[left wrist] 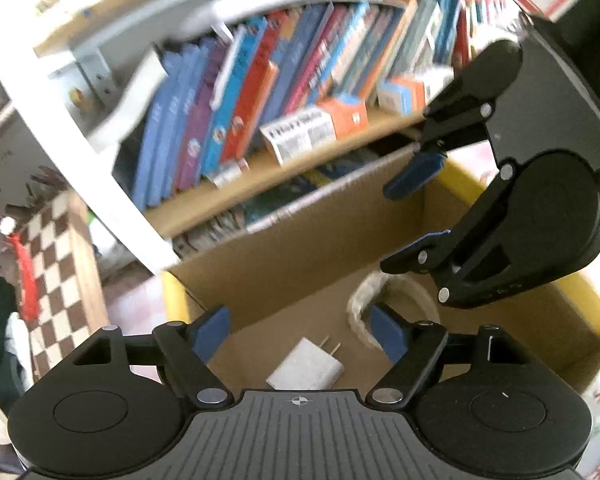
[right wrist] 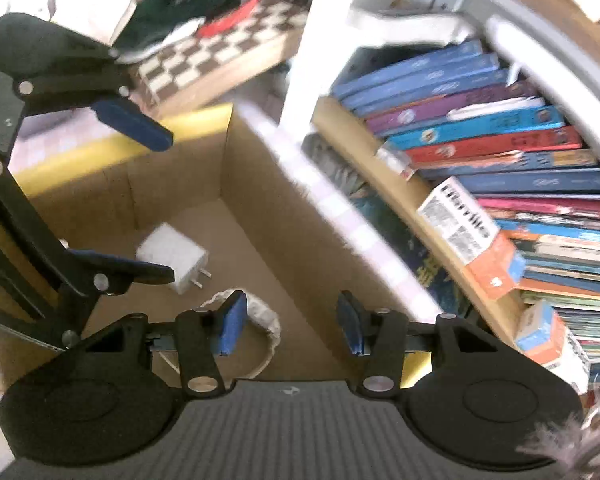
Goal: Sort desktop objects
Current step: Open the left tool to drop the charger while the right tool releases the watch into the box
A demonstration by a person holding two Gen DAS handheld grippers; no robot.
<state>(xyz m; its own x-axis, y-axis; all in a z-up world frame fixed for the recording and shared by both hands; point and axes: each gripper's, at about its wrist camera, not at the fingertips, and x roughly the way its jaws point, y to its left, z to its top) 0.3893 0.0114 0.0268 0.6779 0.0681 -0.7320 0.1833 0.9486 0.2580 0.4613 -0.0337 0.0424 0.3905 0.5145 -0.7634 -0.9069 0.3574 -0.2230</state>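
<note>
A white charger plug (left wrist: 306,368) (right wrist: 172,256) lies on the floor of an open cardboard box (left wrist: 300,248) (right wrist: 268,200), and a whitish coiled cable (left wrist: 362,308) (right wrist: 262,312) lies beside it. Both grippers hover over the box. My left gripper (left wrist: 300,336) is open and holds nothing, with the plug just beyond its blue pads. My right gripper (right wrist: 292,330) is open too and holds nothing, the cable passing under its left pad. Each gripper appears in the other's view, the right gripper (left wrist: 412,212) at the right and the left gripper (right wrist: 152,200) at the left.
A white bookshelf (left wrist: 60,128) (right wrist: 300,60) packed with books (left wrist: 228,112) (right wrist: 480,128) stands right behind the box. An orange-and-white carton (left wrist: 316,128) (right wrist: 472,240) lies on its shelf. A chessboard (left wrist: 56,264) (right wrist: 220,52) sits to the side.
</note>
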